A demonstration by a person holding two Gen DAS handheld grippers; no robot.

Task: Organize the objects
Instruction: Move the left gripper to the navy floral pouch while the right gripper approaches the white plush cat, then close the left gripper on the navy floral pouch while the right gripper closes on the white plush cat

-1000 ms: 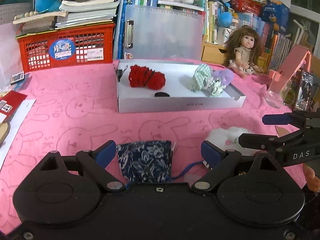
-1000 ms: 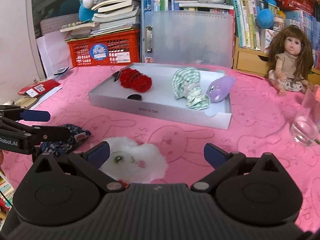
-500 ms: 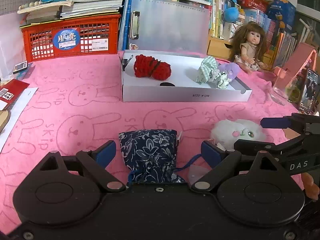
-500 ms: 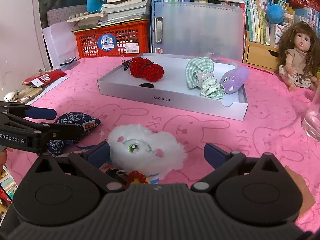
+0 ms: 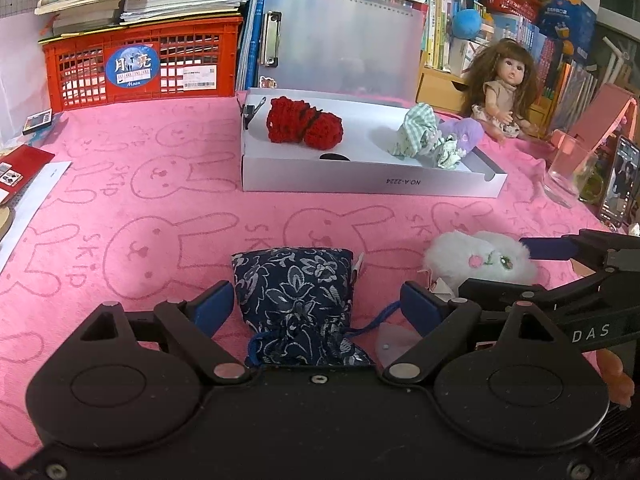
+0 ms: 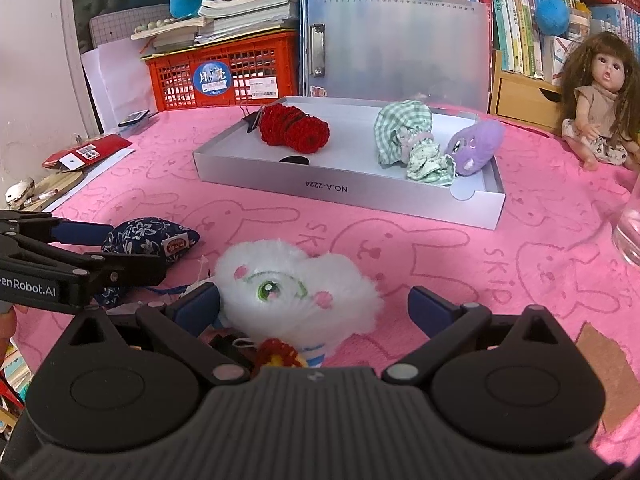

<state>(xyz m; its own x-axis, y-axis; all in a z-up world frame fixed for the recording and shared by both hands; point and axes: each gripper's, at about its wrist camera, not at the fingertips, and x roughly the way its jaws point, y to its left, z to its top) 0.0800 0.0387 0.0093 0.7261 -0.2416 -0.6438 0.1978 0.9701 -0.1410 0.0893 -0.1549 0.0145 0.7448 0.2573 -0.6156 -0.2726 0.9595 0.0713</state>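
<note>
A navy floral pouch [image 5: 294, 292] lies on the pink cloth between the fingers of my left gripper [image 5: 314, 308]. Its jaws are closing, and the pads stand clear of the pouch. A white fluffy plush [image 6: 296, 284] lies between the wide fingers of my right gripper [image 6: 314, 307], which is open. Each gripper shows from the side in the other's view: the right gripper [image 5: 492, 266] around the plush [image 5: 480, 258], the left gripper [image 6: 124, 250] around the pouch [image 6: 148, 236]. Behind them, a white tray [image 5: 360, 184] holds a red crochet piece [image 5: 304, 128], a green checked cloth [image 5: 420, 136] and a purple plush [image 5: 464, 132].
A red crate [image 5: 140, 68] under stacked books and a clear clipboard [image 5: 340, 40] stand behind the tray. A doll [image 5: 504, 88] sits at the back right, with a glass [image 5: 568, 172] and a phone [image 5: 618, 184] near the right edge. Papers [image 5: 24, 184] lie at the left.
The pouch and the white plush show more fully between the fingers of each gripper than a second ago. Both grippers have kept their jaws wide.
</note>
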